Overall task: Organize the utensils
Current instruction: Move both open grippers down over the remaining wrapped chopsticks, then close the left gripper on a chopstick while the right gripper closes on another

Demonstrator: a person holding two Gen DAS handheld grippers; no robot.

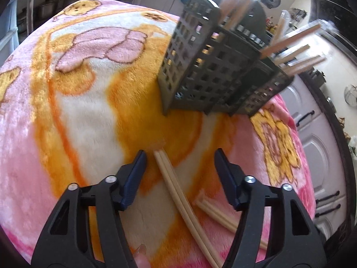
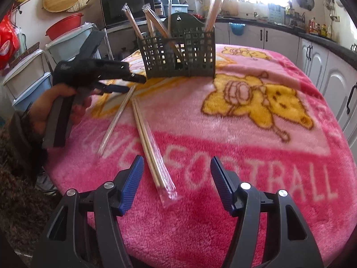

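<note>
Two wrapped chopstick pairs (image 2: 151, 147) lie mid-tabletop on a pink blanket (image 2: 245, 156), their near ends cut off in the left view. Left claw (image 1: 180, 154) and right claw (image 2: 177, 162) hover apart, empty. The dark basket (image 2: 178, 53) near the far edge holds more, blurred.

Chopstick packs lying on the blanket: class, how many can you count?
2. One pack lies by the left gripper; the other lies beside it, in front of the right gripper. More stand in the basket.
</note>
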